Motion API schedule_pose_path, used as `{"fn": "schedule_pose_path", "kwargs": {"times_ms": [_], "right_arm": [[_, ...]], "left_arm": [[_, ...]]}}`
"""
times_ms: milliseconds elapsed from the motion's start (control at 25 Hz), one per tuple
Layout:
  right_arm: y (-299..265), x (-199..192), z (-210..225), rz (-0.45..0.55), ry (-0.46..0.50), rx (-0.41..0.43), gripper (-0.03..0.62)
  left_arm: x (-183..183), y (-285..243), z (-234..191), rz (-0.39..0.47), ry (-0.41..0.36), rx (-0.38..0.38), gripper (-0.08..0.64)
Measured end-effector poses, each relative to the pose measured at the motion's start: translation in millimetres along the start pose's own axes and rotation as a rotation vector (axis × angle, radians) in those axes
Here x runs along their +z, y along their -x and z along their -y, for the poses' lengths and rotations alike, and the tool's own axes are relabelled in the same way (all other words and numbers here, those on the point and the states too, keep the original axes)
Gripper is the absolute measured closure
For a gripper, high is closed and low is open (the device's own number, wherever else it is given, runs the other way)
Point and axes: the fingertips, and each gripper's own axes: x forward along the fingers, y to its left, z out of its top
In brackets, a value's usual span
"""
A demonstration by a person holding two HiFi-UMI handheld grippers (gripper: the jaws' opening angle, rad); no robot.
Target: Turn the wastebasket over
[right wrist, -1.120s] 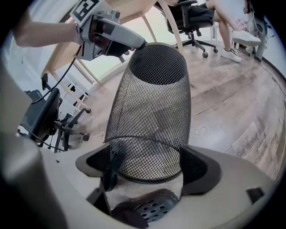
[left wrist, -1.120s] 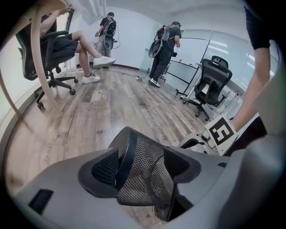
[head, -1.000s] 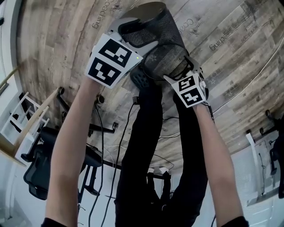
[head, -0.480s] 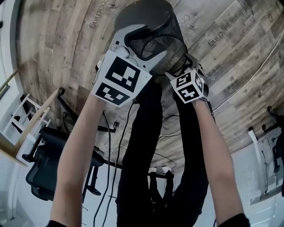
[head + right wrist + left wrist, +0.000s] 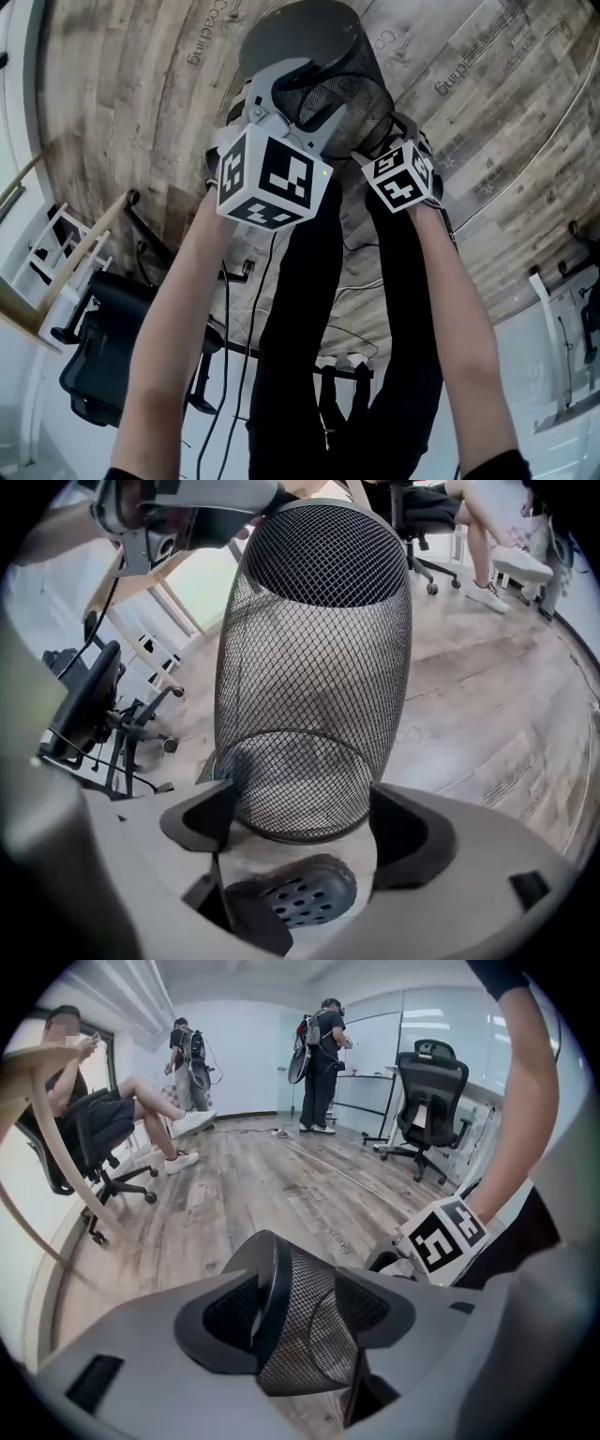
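Wastebasket [image 5: 319, 667]: black mesh, held between both grippers, tilted, with its dark flat end facing up toward the head camera.

Right gripper [image 5: 295, 822] is at the ringed end nearest the person. That end fills the gap between its jaws, and the body runs up and away from it.

Left gripper [image 5: 298, 1314] is on the far end, up and left of the right one in the right gripper view. The edge of that end, a black band plus a strip of mesh wall, stands between its jaws.

Contents: floor [image 5: 122, 112] boards show straight through the mesh. A grey perforated shoe [image 5: 295, 897] sits just below the right gripper's jaws, under the ringed end.

Right gripper: jaws wide, one pad against each side of the ringed end, clasping it.

Left gripper: jaws about mid-width and have just been closing. Pads press the band and mesh from both sides.

Can't tell whether the wastebasket touches the floor.
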Motion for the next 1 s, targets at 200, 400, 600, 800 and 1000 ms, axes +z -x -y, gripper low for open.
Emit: {"fn": "schedule_pose_path", "kwargs": {"times_ms": [200,400,600,800,1000], "right_arm": [[2,-4,4,0.009,-0.04,-0.017,0.146],[10,-6,13,0.043,-0.089,-0.04,0.146],[20,-5,25,0.07,-0.12,-0.063,0.147],[47,6,39,0.13,-0.135,-0.092,0.147],[93,18,65,0.225,-0.162,-0.119,0.147]], "left_arm": [[0,-4,-4,-0.011,-0.083,0.124,0.351],[0,-4,-6,-0.008,-0.093,0.17,0.351],[-1,-3,7,-0.004,-0.13,0.166,0.351],[-2,-3,26,-0.013,-0.17,0.163,0.351],[0,-3,46,-0.007,-0.16,0.171,0.365]]}}
